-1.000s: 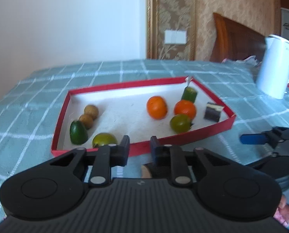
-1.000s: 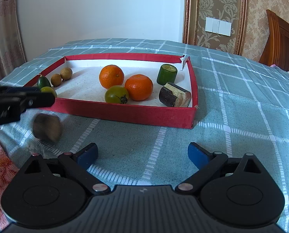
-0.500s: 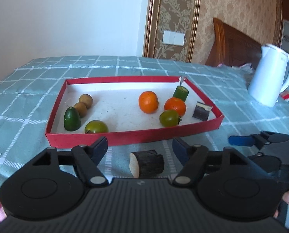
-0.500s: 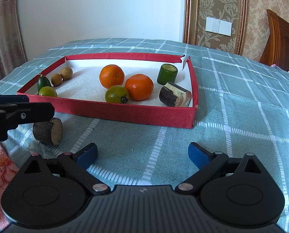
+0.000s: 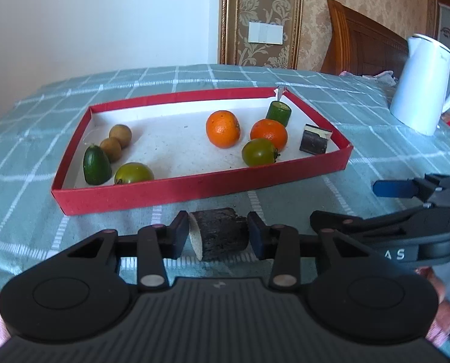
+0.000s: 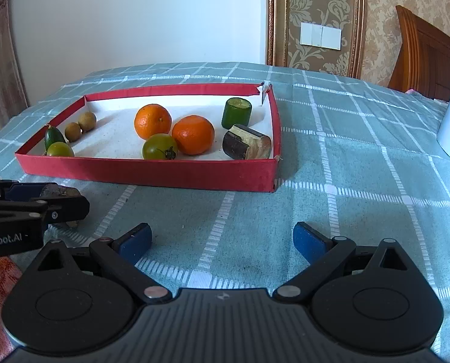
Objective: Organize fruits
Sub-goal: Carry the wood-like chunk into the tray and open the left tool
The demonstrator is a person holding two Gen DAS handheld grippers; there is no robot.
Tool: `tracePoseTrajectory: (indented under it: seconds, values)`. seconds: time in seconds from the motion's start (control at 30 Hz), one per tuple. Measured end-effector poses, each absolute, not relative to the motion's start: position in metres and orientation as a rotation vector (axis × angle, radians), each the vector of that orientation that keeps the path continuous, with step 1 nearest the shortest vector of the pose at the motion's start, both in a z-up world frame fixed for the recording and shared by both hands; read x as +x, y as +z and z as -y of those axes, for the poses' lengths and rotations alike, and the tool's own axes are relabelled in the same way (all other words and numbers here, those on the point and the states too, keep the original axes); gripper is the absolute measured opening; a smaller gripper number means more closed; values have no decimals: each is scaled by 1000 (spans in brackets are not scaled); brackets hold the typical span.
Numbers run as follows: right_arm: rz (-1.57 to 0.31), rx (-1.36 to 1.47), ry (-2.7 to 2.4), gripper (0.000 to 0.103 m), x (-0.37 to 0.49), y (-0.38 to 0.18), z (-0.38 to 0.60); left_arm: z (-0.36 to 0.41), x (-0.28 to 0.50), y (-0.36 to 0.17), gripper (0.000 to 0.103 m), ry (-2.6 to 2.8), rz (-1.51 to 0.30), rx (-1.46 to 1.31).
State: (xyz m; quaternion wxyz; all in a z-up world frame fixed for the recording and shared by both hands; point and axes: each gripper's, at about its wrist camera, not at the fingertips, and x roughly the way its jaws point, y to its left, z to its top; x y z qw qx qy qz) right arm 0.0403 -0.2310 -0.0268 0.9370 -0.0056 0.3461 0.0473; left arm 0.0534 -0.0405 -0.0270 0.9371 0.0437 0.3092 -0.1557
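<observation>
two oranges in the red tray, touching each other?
Apart. The left wrist view shows white tray floor between the left orange and the right orange; in the right wrist view they only overlap.

The checked cloth (image 6: 346, 163) covered the table; red tray (image 6: 146, 175) sat mid-table, dark stub (image 5: 222, 234) near, white kettle (image 5: 421, 84) far right.
</observation>
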Motion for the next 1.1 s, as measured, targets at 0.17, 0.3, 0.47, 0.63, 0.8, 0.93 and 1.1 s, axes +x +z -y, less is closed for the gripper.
tracePoseTrajectory:
  seconds: [0.17, 0.3, 0.47, 0.63, 0.8, 0.93, 1.1]
  values:
    - [-707, -13, 97, 101, 40, -27, 231, 41, 51, -27, 37, -326, -618, 96]
    - [-708, -13, 97, 101, 41, -27, 231, 41, 47, -18, 37, -332, -576, 115]
    - [-708, -16, 95, 101, 40, -28, 231, 40, 49, 0, 37, -331, -513, 141]
    - [-709, -19, 94, 101, 40, -28, 230, 32, 75, 11, 37, -300, -494, 124]
    - [-709, -21, 94, 101, 40, -29, 231, 25, 108, 14, 37, -266, -460, 114]
    - [-710, -24, 93, 102, 41, -29, 231, 27, 132, 9, 37, -255, -459, 125]
    - [-711, -24, 93, 102, 41, -29, 230, 29, 153, 0, 37, -238, -477, 137]
